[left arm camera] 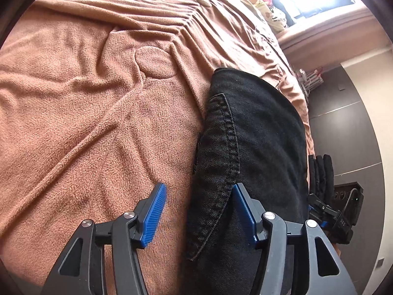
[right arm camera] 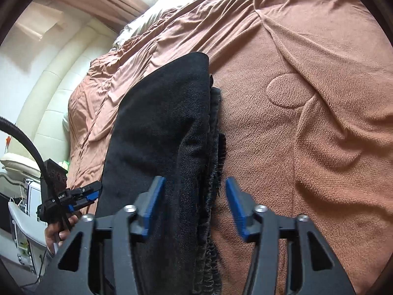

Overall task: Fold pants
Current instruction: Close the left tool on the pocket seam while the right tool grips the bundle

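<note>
Pants [left arm camera: 253, 132] lie folded in a dark stack on the bed [left arm camera: 86, 113]. In the left wrist view, the left gripper [left arm camera: 196, 196] stands released astride the seam edge. In the right wrist view, the right gripper [right arm camera: 194, 191] is released over the frayed hems; a snagged finger could drag layers askew. The stack's near end is cut off

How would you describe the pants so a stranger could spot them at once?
Find the wide brown blanket covering the bed. Near its edge lies a folded bundle, the pants. They are the only black denim there, with stitched seams, against plain brown fleece.
</note>
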A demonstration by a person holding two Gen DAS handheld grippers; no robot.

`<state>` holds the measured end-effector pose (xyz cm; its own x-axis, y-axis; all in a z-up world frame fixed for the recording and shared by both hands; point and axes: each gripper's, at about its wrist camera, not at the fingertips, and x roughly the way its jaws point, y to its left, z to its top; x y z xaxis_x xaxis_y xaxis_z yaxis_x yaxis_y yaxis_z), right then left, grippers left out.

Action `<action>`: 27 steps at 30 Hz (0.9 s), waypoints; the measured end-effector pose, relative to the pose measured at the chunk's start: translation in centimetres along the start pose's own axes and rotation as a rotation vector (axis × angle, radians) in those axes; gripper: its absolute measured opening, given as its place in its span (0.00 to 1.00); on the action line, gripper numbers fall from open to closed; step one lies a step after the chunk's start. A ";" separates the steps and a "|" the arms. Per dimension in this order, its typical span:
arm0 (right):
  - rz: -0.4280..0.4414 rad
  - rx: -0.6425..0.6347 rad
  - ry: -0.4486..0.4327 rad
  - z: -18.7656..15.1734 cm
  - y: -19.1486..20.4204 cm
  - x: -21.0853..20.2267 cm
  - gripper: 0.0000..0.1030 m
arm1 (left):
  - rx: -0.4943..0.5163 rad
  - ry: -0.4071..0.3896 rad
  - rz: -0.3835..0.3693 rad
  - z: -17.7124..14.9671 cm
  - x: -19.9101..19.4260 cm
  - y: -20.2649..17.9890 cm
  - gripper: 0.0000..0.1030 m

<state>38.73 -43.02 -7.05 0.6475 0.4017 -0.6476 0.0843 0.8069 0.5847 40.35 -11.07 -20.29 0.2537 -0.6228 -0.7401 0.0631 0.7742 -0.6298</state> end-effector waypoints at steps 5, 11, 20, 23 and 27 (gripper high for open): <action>0.074 0.046 0.059 -0.2 -1.9 0.6 0.67 | 0.000 0.000 -0.030 0.5 0.3 0.1 0.58; 0.131 0.067 0.096 0.5 -3.2 2.1 0.68 | -0.008 0.023 -0.077 1.0 0.8 0.3 0.58; 0.160 0.058 0.121 2.1 -3.7 3.5 0.70 | 0.006 0.071 -0.147 0.8 2.2 -0.7 0.57; 0.152 0.029 0.112 1.8 -3.4 3.0 0.65 | 0.028 0.055 -0.141 0.4 1.4 -0.9 0.51; 0.222 0.031 0.091 1.6 -3.1 2.1 0.52 | 0.008 0.043 -0.172 0.5 0.5 -0.8 0.47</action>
<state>41.05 -45.42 -9.45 0.5818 0.6061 -0.5424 -0.0282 0.6815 0.7313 40.92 -11.91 -19.99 0.1973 -0.7505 -0.6307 0.1101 0.6562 -0.7465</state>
